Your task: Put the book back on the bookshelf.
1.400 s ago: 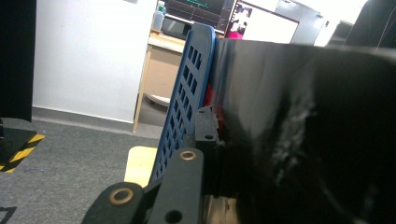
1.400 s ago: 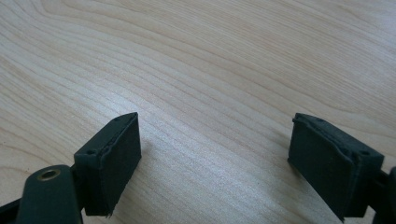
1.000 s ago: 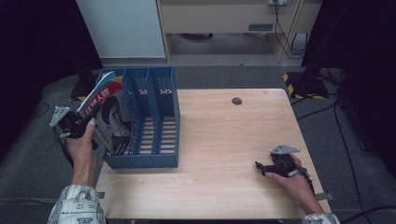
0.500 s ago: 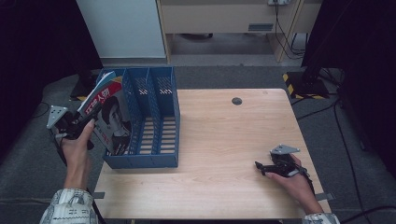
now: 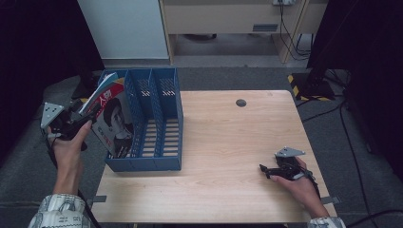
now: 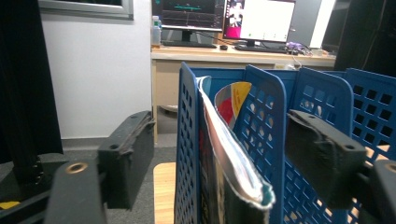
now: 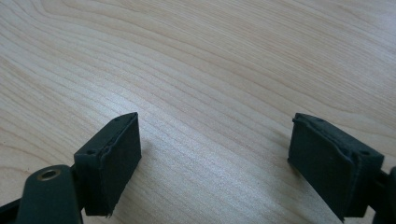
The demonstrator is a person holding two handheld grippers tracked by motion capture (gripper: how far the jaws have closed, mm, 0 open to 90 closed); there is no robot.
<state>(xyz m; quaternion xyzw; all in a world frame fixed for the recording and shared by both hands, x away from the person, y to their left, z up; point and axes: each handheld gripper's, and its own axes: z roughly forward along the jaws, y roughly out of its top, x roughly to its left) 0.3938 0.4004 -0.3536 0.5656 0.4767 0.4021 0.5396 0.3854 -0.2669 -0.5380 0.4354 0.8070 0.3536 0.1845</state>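
Just now the left tool (image 6: 224, 163) has been opening, its jaws apart around the magazine (image 6: 229, 158) without pressing it. That magazine stands in the blue rack's (image 5: 157, 118) leftmost slot, probably light, floppy and glossy; best gripped near the spine. Right tool (image 7: 215, 158) rests spread on the surface (image 5: 228, 142).

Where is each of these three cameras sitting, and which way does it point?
High view: above the person's side, looking down on the table; both forearms, left gripper, right gripper.
Left gripper view: between its open jaws, facing the magazine in the blue file rack.
Right gripper view: between open jaws, facing bare tabletop.
Shared: high and left views show rack and magazine.
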